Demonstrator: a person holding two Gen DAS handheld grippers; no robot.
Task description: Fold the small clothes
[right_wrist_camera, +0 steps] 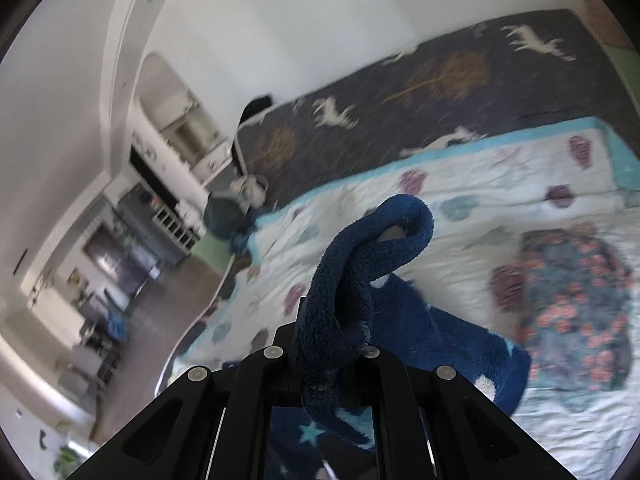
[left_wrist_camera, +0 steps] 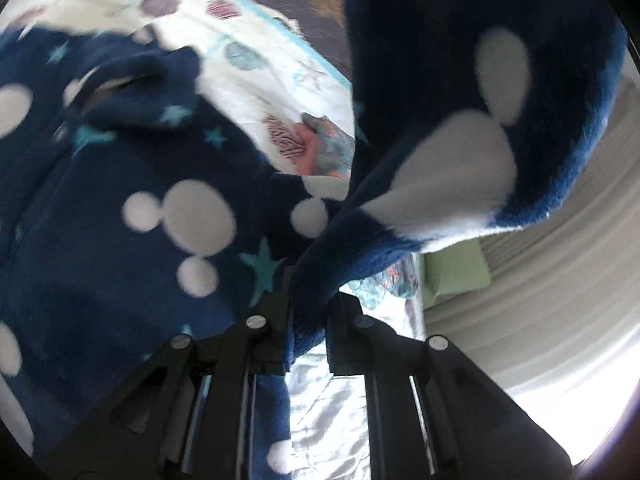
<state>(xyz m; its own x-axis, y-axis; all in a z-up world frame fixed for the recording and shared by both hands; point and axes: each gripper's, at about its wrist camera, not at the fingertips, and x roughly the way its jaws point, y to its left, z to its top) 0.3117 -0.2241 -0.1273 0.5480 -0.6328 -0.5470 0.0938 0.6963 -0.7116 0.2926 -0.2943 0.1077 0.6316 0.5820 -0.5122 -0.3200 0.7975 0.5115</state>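
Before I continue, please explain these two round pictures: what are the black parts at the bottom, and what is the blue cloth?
No robot here: a person holds a two-finger tool in each hand, with a fisheye camera on each. The left tool is shut on a fold of the navy fleece garment, printed with white dots and teal stars. The right tool is shut on another twisted part of it. Both lift it above a white patterned quilt on a bed. A floral cloth lies on the quilt nearby.
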